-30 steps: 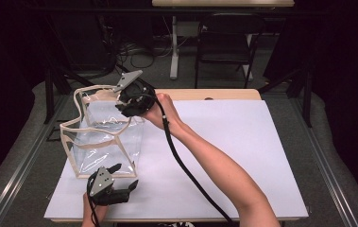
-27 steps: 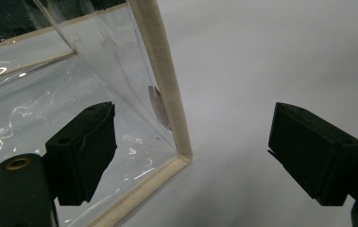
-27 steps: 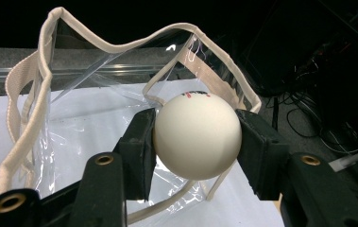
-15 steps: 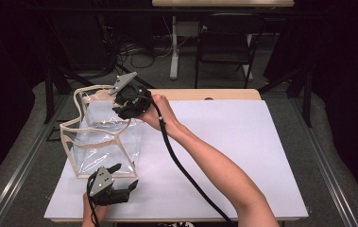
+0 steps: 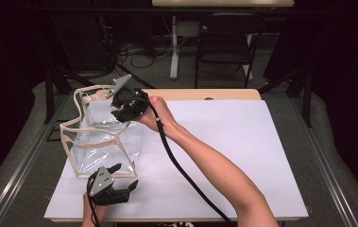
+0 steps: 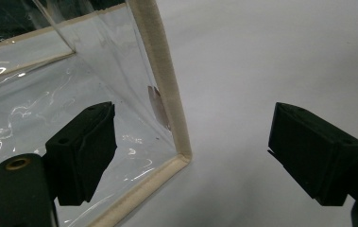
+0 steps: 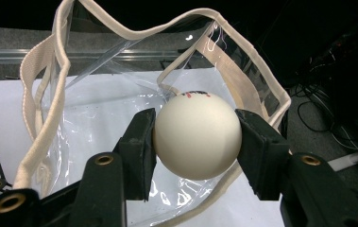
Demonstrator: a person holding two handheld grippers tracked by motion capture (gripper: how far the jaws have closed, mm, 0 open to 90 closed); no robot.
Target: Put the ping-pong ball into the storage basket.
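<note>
White ball [image 7: 197, 136] with small marks on top, maybe writing, sits squeezed between the right gripper's [image 7: 196, 142] jaws, above the open clear bag [image 5: 102, 142] on the tabletop [image 5: 242, 142]. Left gripper [image 6: 191, 156] rests beside the bag's corner, jaws wide apart.

This is looking like a lab or recording studio rather than a home. Black curtains [image 5: 342, 80] are hanging around the work area, and a white sheet [image 5: 224, 156] is covering a plain wooden table [image 5: 205, 94]. Beyond its far edge, loose cables [image 5: 139, 54] are lying on a grey floor [image 5: 224, 71] beside a folding chair [image 5: 224, 47] and what is probably a second desk [image 5: 221, 3], though the dark is hiding much.
</note>
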